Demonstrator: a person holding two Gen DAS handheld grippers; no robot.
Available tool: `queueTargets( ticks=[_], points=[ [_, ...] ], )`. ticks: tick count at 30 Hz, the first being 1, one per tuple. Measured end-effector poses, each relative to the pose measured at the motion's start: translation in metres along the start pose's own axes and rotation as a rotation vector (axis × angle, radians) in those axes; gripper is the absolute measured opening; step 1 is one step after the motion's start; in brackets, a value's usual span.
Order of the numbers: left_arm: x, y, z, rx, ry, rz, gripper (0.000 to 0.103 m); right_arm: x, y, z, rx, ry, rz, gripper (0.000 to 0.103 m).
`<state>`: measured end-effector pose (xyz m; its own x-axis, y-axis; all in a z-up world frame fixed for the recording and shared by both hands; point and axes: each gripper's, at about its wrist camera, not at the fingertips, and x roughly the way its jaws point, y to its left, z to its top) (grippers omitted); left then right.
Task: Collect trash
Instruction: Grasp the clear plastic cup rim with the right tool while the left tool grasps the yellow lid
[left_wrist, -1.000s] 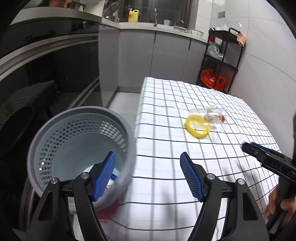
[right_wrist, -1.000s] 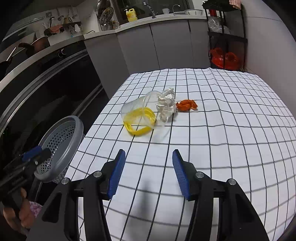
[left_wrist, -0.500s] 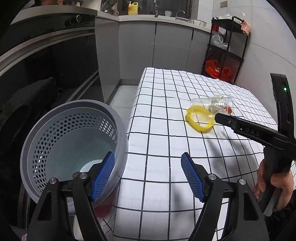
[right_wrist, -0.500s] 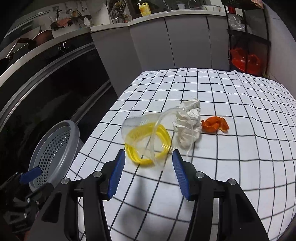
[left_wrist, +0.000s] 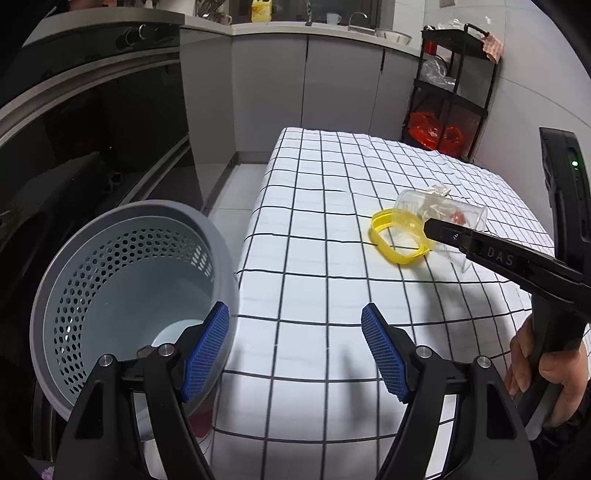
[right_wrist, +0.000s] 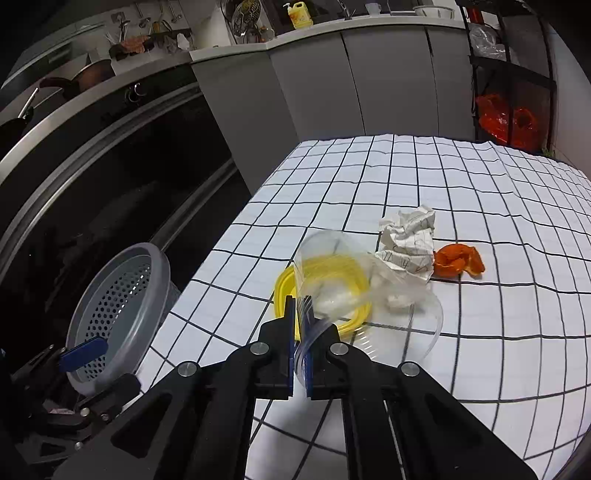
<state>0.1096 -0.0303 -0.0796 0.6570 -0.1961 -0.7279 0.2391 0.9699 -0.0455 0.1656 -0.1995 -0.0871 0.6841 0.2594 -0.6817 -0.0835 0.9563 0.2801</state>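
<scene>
Clear plastic cup (right_wrist: 369, 295) is pinched at its rim by the just-closed right gripper (right_wrist: 300, 332); left gripper (left_wrist: 295, 347) spread, empty; next, lift toward the grey basket (right_wrist: 122, 306) off the table's left edge.

Clear glossy plastic cup (right_wrist: 343, 291); crumpled paper (right_wrist: 408, 242).

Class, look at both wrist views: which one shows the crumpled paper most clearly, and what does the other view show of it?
The right wrist view shows it best: the crumpled paper lies in the open on the checked cloth, between the clear plastic cup and the orange peel. In the left wrist view it sits behind the cup, so only a small tip shows clearly.
</scene>
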Motion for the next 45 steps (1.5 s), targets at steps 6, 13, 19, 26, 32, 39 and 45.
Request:
queueTargets(
  ticks=[6,13,19,26,32,39,45],
  points=[
    [0.004,-0.025,0.008,0.022,-0.001,-0.017,0.075,-0.049,-0.017,-0.013,0.022,-0.053,-0.022,0.004],
    [0.018,-0.066,0.019,0.051,0.001,-0.025,0.078,-0.114,-0.064,-0.035,0.111,-0.135,-0.095,0.004],
    [0.040,-0.089,0.030,0.047,0.025,0.011,0.082,-0.146,-0.104,-0.046,0.213,-0.200,-0.095,0.004],
    [0.073,-0.108,0.037,0.012,0.076,0.013,0.082,-0.157,-0.136,-0.053,0.273,-0.216,-0.078,0.004],
    [0.097,-0.130,0.041,0.040,0.112,0.050,0.082,-0.163,-0.151,-0.054,0.317,-0.230,-0.037,0.004],
    [0.112,-0.132,0.052,0.026,0.132,0.080,0.082,-0.172,-0.163,-0.055,0.345,-0.241,-0.011,0.004],
    [0.123,-0.131,0.056,0.007,0.143,0.085,0.082,-0.174,-0.165,-0.054,0.343,-0.244,0.001,0.004]
  ],
)
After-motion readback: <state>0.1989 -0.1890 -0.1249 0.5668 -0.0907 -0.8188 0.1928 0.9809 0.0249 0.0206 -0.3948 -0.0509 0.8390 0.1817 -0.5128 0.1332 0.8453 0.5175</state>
